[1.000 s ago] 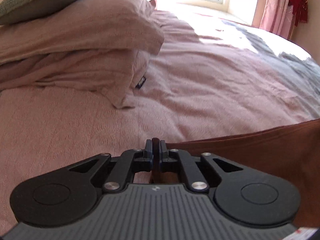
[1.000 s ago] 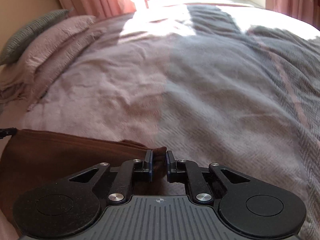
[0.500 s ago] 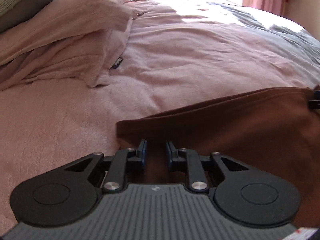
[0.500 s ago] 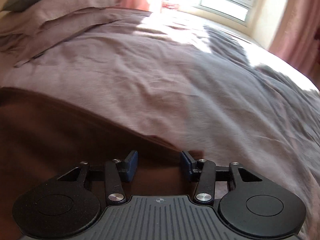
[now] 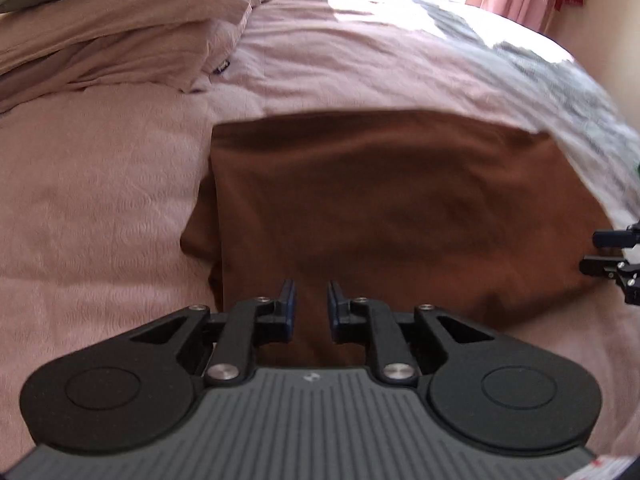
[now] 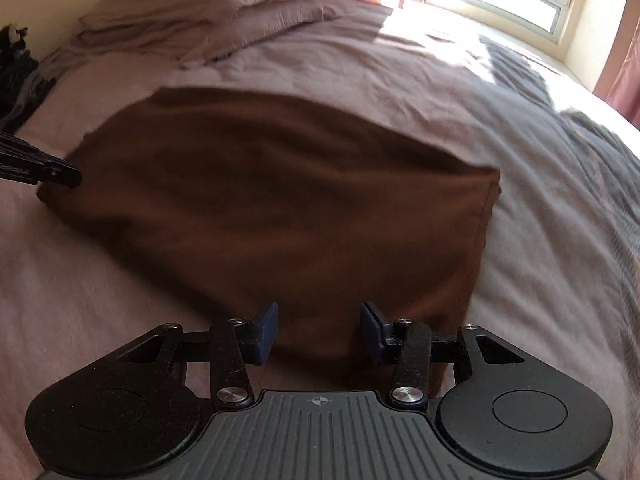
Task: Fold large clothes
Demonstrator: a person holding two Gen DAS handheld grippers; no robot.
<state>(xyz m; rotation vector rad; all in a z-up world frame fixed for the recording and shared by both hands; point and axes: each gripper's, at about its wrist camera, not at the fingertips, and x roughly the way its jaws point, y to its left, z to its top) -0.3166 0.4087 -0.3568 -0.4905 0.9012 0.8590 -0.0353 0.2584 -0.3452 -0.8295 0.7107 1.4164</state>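
The brown garment (image 5: 392,208) lies folded into a rough rectangle on the pink bedspread (image 5: 92,208), in front of the stacked pillows (image 5: 120,36) at the far left. The fold looks just laid down, so the step in hand is letting go; the next move probably calls for taking a fresh edge for another fold, or smoothing the cloth. The left gripper (image 5: 311,306) sits over the near left edge, jaws slightly parted and released, gripping nothing. The right gripper (image 6: 319,330) hovers over the near right corner, jaws wide apart and empty. Both tilt steeply down toward the bed.
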